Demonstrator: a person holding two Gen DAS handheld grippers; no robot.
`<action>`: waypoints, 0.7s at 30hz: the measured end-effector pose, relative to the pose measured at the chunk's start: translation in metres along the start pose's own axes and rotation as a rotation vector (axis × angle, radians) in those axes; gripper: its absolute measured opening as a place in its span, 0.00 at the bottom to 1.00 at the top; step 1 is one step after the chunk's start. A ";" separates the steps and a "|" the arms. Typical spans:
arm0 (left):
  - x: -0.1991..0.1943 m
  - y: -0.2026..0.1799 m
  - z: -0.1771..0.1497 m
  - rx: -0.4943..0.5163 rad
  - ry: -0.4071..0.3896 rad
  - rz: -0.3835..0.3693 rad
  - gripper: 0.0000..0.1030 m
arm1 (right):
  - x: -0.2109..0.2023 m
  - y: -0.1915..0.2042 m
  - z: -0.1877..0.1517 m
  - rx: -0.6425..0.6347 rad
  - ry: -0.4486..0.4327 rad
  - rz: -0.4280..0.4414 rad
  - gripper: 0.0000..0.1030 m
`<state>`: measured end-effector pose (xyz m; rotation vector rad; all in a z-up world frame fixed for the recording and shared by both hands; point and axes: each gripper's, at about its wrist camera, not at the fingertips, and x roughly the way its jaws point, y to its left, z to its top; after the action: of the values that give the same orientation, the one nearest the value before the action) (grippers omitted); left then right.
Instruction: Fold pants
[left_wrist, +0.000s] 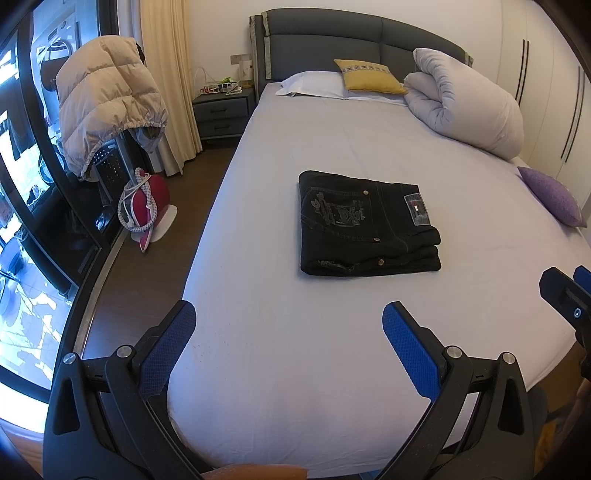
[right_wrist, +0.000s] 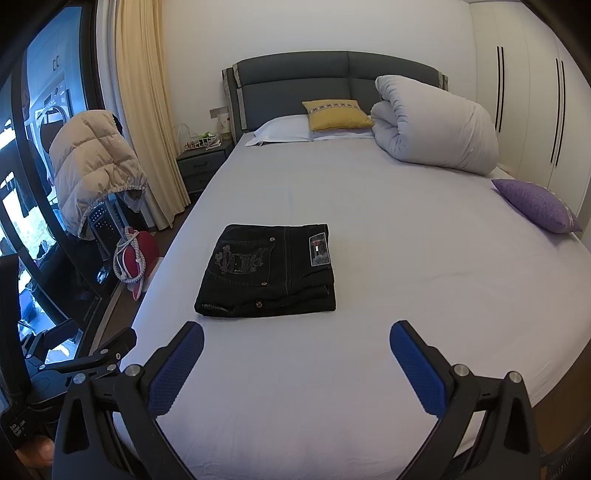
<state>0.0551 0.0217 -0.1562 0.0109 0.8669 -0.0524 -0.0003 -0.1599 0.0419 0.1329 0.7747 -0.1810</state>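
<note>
A pale sheet is covering the bed (left_wrist: 369, 147), and the black pants (left_wrist: 365, 221) are lying mid-mattress, folded compactly. Left gripper (left_wrist: 288, 347) and right gripper (right_wrist: 295, 362) are hovering near — fingers wide, empty. Folding looks finished — only tidying remains.

— What's the room on my feeds?

— A bedroom; I see a bed (left_wrist: 332, 140) under a pale lilac sheet, a grey padded headboard (left_wrist: 332, 40) against a white wall (right_wrist: 295, 26); white wardrobe doors (right_wrist: 528, 92) run down the right.

— And left?

— Cream curtains (right_wrist: 136, 92) beside a dark-framed glass door (left_wrist: 22, 184), daylight coming through it; a grey nightstand (left_wrist: 221, 114) by the headboard; dark wood floor (left_wrist: 155, 258); a beige puffer jacket (left_wrist: 107, 96) draped over something I can't make out.
</note>
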 end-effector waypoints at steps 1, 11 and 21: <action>0.000 0.000 0.000 0.000 0.001 0.000 1.00 | 0.000 0.000 0.000 0.000 0.000 0.000 1.00; 0.003 0.002 -0.001 0.001 0.003 -0.001 1.00 | 0.000 0.000 -0.002 0.001 0.003 -0.001 1.00; 0.003 0.002 -0.001 0.001 0.003 0.000 1.00 | 0.000 -0.001 -0.002 0.000 0.003 -0.001 1.00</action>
<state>0.0562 0.0239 -0.1589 0.0117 0.8697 -0.0526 -0.0016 -0.1601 0.0403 0.1331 0.7782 -0.1821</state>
